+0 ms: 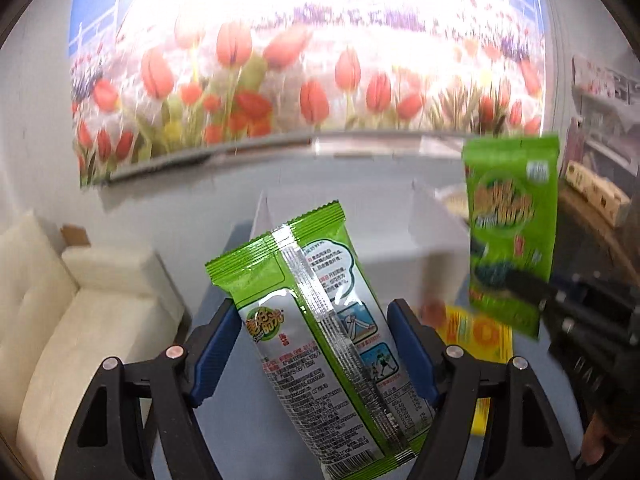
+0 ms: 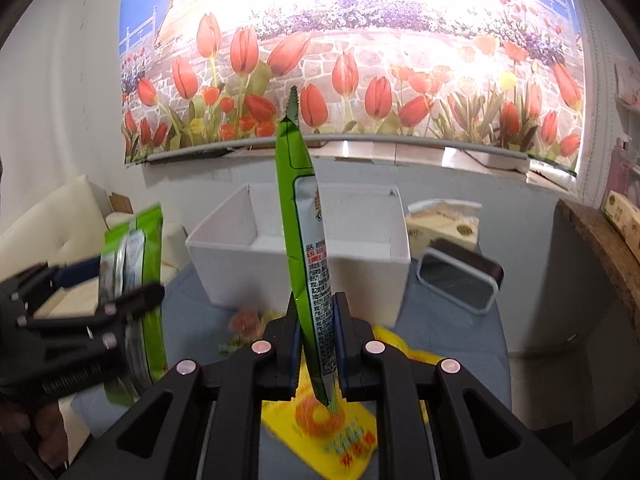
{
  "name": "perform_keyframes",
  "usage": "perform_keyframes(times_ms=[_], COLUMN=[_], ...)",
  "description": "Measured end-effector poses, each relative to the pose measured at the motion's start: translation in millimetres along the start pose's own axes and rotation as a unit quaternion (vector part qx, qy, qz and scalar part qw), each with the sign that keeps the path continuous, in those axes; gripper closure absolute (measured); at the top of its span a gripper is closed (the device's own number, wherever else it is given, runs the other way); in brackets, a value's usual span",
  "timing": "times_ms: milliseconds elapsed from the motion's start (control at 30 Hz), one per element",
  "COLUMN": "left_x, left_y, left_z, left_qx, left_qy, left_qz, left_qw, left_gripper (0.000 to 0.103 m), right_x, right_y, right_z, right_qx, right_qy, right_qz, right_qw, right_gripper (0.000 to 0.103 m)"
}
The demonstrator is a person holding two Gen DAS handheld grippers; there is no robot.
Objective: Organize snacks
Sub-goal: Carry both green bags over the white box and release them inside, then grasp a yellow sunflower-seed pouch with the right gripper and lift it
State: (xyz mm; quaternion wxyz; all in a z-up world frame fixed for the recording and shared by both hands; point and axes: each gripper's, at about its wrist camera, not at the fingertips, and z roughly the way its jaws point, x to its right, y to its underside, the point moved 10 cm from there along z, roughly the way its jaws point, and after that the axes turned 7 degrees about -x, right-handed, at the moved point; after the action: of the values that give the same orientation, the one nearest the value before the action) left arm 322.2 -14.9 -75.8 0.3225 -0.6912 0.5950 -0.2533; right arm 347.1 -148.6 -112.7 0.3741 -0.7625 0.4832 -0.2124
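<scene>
My left gripper (image 1: 312, 344) is shut on a green and white snack packet (image 1: 316, 320), its back side facing the camera, held above the table. My right gripper (image 2: 316, 336) is shut on a second green snack packet (image 2: 306, 240), seen edge-on and upright. Each gripper with its packet shows in the other view: the right one (image 1: 512, 236) at the right of the left wrist view, the left one (image 2: 132, 264) at the left of the right wrist view. A white open box (image 2: 304, 276) stands beyond, on the blue-grey table (image 2: 440, 320).
A yellow snack packet (image 2: 336, 420) and a small reddish packet (image 2: 244, 320) lie on the table before the box. A tissue pack (image 2: 440, 224) and a dark framed tray (image 2: 460, 276) sit right of the box. A cream sofa (image 1: 80, 300) is left, a wooden shelf (image 2: 600, 240) right.
</scene>
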Motion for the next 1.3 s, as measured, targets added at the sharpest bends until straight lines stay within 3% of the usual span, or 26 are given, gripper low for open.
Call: perform_keyframes(times_ms=[233,367,500,600,633,700,733,767,833,933,1067,1300], left_x=[-5,-4,-7,-3,-2,0,-1,-2,-5,-8,-14,-10], left_y=[-89,-128,-148,-149,-148,-143,-141,-138,-134,-125,-115,-84], left_z=[25,57,92,114,119,131,134,137,139,143,139,111], left_qx=[0.051,0.054,0.045,0.029,0.025,0.015,0.014,0.017,0.019,0.004,0.006,0.001], left_qy=[0.001,0.014,0.003,0.016,0.021,0.03,0.025,0.018,0.014,0.028,0.014,0.031], left_qz=[0.013,0.02,0.027,0.037,0.04,0.05,0.053,0.057,0.06,0.05,0.045,0.027], left_qw=[0.9986,0.9983,0.9986,0.9988,0.9987,0.9982,0.9982,0.998,0.9979,0.9984,0.9989,0.9991], left_gripper=[0.024,0.024,0.024,0.023,0.022,0.019,0.013,0.009,0.0,0.0,0.0,0.0], right_x=[22,39,47,47,46,49,51,53,55,57,55,42], right_y=[-60,-85,-101,-103,-102,-100,-99,-98,-93,-82,-75,-58], right_z=[33,62,91,110,117,124,125,126,130,136,131,95], right_qx=[0.01,-0.001,-0.02,-0.032,-0.039,-0.039,-0.031,-0.023,-0.023,-0.036,-0.03,-0.017], right_qy=[0.016,0.038,0.048,0.049,0.048,0.066,0.073,0.081,0.096,0.087,0.071,0.036], right_qz=[0.033,0.04,0.034,0.032,0.033,0.034,0.032,0.029,0.018,0.029,0.042,0.045], right_qw=[0.999,0.998,0.998,0.998,0.998,0.997,0.996,0.996,0.995,0.995,0.996,0.998], right_gripper=[0.089,0.089,0.089,0.088,0.082,0.042,0.013,0.007,0.005,0.004,0.0,0.0])
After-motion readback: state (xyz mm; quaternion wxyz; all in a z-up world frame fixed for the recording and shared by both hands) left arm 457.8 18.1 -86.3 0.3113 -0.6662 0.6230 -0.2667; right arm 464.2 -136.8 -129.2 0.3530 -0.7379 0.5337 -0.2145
